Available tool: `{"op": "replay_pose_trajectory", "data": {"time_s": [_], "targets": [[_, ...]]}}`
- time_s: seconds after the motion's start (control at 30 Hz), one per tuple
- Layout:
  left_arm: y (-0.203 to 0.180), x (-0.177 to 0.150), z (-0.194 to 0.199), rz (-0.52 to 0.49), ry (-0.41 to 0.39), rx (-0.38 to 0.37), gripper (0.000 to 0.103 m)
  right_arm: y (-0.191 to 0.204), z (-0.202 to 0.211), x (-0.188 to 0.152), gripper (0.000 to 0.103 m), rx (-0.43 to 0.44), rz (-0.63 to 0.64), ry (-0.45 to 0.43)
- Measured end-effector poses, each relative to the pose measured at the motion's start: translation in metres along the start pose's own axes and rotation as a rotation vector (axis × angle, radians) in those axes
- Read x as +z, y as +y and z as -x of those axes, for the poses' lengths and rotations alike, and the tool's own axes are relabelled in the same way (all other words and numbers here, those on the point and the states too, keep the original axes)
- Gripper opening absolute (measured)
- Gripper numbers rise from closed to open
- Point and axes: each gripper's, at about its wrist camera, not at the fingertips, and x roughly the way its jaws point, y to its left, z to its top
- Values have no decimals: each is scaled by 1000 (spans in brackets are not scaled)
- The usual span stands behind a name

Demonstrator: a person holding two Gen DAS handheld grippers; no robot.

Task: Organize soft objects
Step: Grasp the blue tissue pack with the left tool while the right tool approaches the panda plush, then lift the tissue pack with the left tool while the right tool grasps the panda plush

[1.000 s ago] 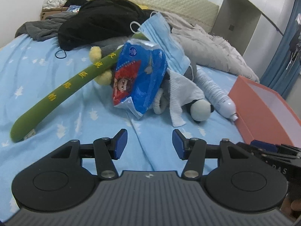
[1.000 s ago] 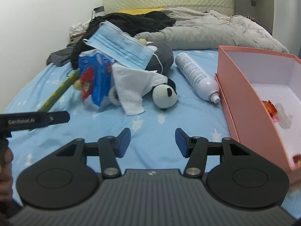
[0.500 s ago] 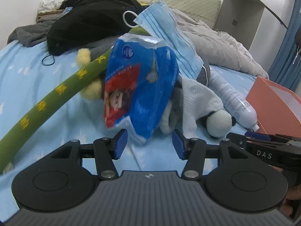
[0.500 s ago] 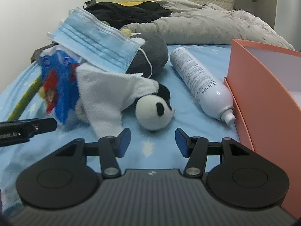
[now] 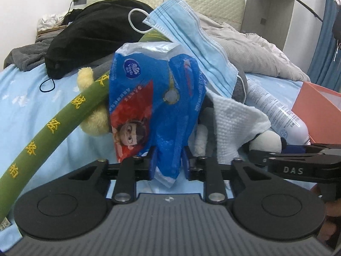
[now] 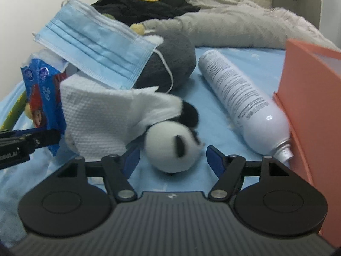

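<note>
A blue tissue pack [image 5: 153, 106] leans in a pile on the blue bed sheet; it also shows in the right wrist view [image 6: 42, 93]. My left gripper [image 5: 168, 164] has its blue pads against both sides of the pack's lower end. A panda plush [image 6: 174, 147] lies under a white cloth [image 6: 102, 115]. My right gripper [image 6: 171, 160] is open, with the panda's head between its fingers, not touching. A blue face mask [image 6: 98, 47] lies on top of a grey plush [image 6: 170, 64]. A green plush stick [image 5: 49, 136] runs to the left.
A white spray bottle [image 6: 243, 100] lies right of the panda, next to an orange box [image 6: 311, 98]. Black and grey clothes [image 5: 89, 34] and a grey blanket [image 5: 255, 55] lie behind the pile, near the headboard. The right gripper's side [image 5: 298, 166] shows beside my left one.
Both grippers moved forward into the pile. My left gripper closed around the tissue pack's lower end. My right gripper came up around the panda's head and stayed open.
</note>
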Motion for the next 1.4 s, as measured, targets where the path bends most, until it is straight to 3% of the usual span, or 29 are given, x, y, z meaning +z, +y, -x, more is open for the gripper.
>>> {"op": "replay_pose_trajectory", "data": {"time_s": [0.1,0.17,0.27,0.5,0.87,1.4], "targets": [[2,-1,4,8,-4,-3,16,3,-2,-1,70,10,11,-12],[2,-1,10,12,-7,-8,14,5,-1,-1,60,-18,28,-18],[0,-1,20,2,-5,-5,11,4,5,0,57,-14,22,-14],[1,0,56,40,6,-25,8,4,36,-1,56,-43,29,-13],[-3,-20,127,111,65,-89,8,1,99,-30,56,-80,4,31],[-19,-76,179,236,281,-196,8,7,173,-81,56,-68,-6,120]]}}
